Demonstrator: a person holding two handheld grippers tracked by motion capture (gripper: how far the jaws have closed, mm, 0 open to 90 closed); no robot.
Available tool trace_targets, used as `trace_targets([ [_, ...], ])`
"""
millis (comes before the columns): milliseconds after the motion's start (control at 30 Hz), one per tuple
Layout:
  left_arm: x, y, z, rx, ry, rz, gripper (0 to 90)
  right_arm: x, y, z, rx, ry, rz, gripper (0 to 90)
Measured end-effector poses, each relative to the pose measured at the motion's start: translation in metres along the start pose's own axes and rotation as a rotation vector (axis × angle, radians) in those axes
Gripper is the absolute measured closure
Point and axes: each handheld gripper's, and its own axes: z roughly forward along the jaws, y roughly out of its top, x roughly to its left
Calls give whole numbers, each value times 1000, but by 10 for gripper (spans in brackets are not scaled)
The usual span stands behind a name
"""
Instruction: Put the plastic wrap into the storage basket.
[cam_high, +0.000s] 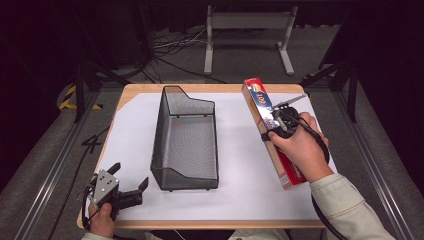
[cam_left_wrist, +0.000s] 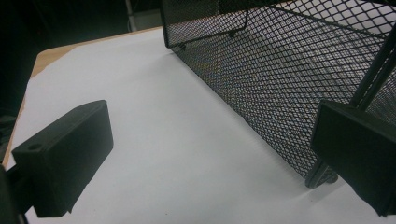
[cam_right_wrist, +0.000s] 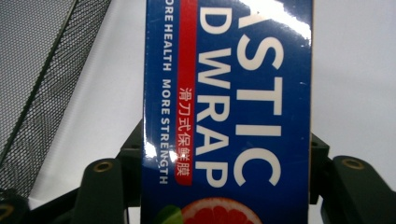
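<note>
A long blue and red plastic wrap box (cam_high: 260, 102) lies lengthwise on the right side of the white-covered table (cam_high: 131, 131). My right gripper (cam_high: 274, 128) grips it across its middle. In the right gripper view the box (cam_right_wrist: 233, 70) sits between the two black jaws, which press on both of its long sides. A black wire mesh basket (cam_high: 186, 140) stands empty at the table's centre. My left gripper (cam_high: 131, 176) rests near the front left corner, open, with nothing between its fingers (cam_left_wrist: 70, 149). It faces the basket's left wall (cam_left_wrist: 289, 74).
The basket's mesh (cam_right_wrist: 32, 84) stands just left of the held box. White table surface lies between basket and box, and left of the basket. Beyond the far edge are cables and a grey metal stand (cam_high: 247, 22) on the floor.
</note>
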Motion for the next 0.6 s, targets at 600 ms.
trace_targets([
  [600, 0, 0, 0, 3, 0, 4, 0, 52, 15, -12, -11, 46, -100, 404],
])
